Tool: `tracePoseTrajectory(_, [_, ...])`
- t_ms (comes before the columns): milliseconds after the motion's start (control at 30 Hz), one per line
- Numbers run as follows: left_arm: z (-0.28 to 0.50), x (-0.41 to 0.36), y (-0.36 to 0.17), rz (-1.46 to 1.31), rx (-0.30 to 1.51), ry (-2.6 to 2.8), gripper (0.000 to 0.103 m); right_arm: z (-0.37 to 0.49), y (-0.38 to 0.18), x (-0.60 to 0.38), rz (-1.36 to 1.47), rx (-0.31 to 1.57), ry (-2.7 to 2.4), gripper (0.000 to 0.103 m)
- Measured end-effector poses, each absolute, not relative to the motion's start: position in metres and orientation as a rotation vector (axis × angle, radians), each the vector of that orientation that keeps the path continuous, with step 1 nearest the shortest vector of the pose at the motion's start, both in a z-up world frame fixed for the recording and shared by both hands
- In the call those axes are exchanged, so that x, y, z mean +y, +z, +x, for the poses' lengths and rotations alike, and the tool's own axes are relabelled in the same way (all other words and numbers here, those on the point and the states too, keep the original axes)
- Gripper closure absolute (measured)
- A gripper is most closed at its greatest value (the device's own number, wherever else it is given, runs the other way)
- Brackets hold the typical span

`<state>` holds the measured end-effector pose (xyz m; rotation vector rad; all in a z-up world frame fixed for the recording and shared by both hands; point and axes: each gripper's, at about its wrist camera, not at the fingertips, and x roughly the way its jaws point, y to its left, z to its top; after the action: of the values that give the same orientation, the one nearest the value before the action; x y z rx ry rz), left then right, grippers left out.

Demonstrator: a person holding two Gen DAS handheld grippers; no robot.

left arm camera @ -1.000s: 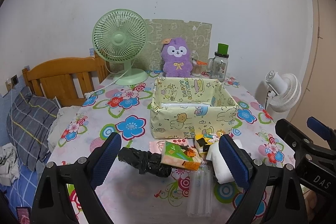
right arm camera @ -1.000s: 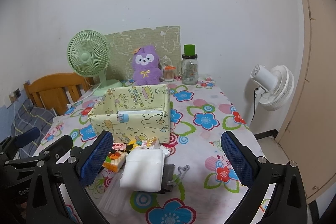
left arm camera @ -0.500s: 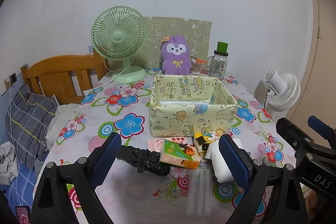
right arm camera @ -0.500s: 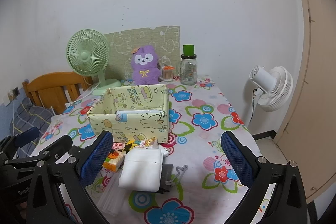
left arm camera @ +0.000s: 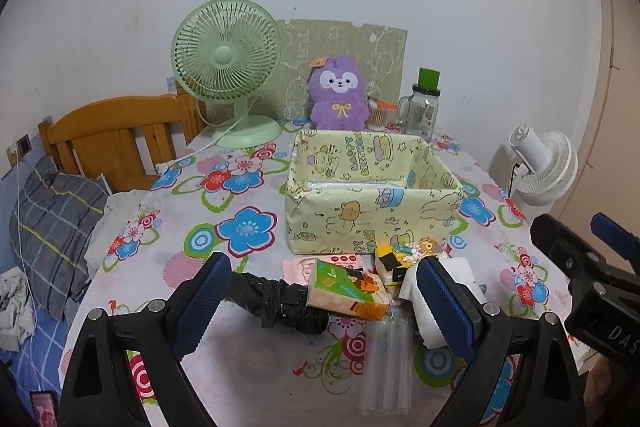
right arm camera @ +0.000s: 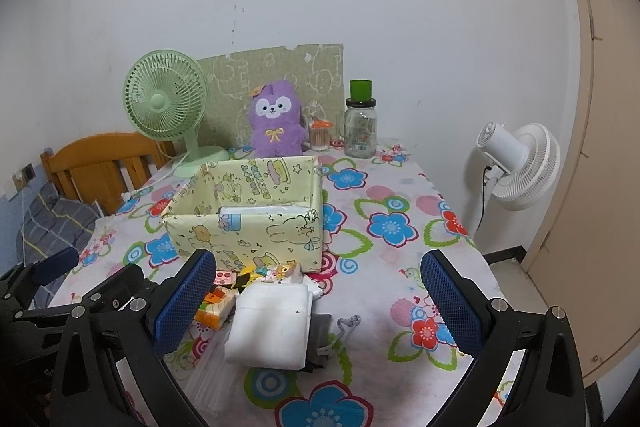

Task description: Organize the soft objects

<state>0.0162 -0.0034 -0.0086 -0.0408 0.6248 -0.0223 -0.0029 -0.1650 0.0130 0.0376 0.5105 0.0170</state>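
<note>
A yellow cartoon-print box (left arm camera: 372,215) (right arm camera: 256,227) stands mid-table with something white lying inside. In front of it is a pile: a black bag roll (left arm camera: 276,301), an orange-green tissue pack (left arm camera: 344,287) (right arm camera: 214,307), a folded white cloth (right arm camera: 272,323) (left arm camera: 428,307) over a grey pouch (right arm camera: 320,331), small yellow-black items (left arm camera: 394,261) and a clear plastic sleeve (left arm camera: 386,363). A purple plush (left arm camera: 340,99) (right arm camera: 276,125) sits at the back. My left gripper (left arm camera: 322,303) is open above the pile, holding nothing. My right gripper (right arm camera: 316,303) hangs open over the white cloth.
A green desk fan (left arm camera: 228,71) and a glass jar with a green lid (left arm camera: 424,103) stand at the back of the floral tablecloth (left arm camera: 240,223). A wooden bed frame (left arm camera: 112,131) with bedding is left of the table. A white floor fan (right arm camera: 516,163) stands right.
Both wrist views have crept forward and slightly lower toward the pile and box. Both grippers stay open and nothing on the table has moved.
</note>
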Motion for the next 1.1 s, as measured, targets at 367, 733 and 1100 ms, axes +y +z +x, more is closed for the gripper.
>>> tracePoseTrajectory(367, [0.026, -0.004, -0.021, -0.040, 0.659, -0.033, 0.008, 0.014, 0.003, -0.158, 0.039, 0.551, 0.034, 0.005])
tracePoseTrajectory(733, [0.043, -0.005, -0.042, -0.028, 0.718, -0.055, 0.008, 0.029, -0.016, -0.152, 0.048, 0.611, 0.050, 0.012])
tracePoseTrajectory(1100, [0.061, -0.012, -0.064, 0.005, 0.784, -0.078, 0.008, 0.047, -0.040, -0.143, 0.048, 0.681, 0.066, 0.012])
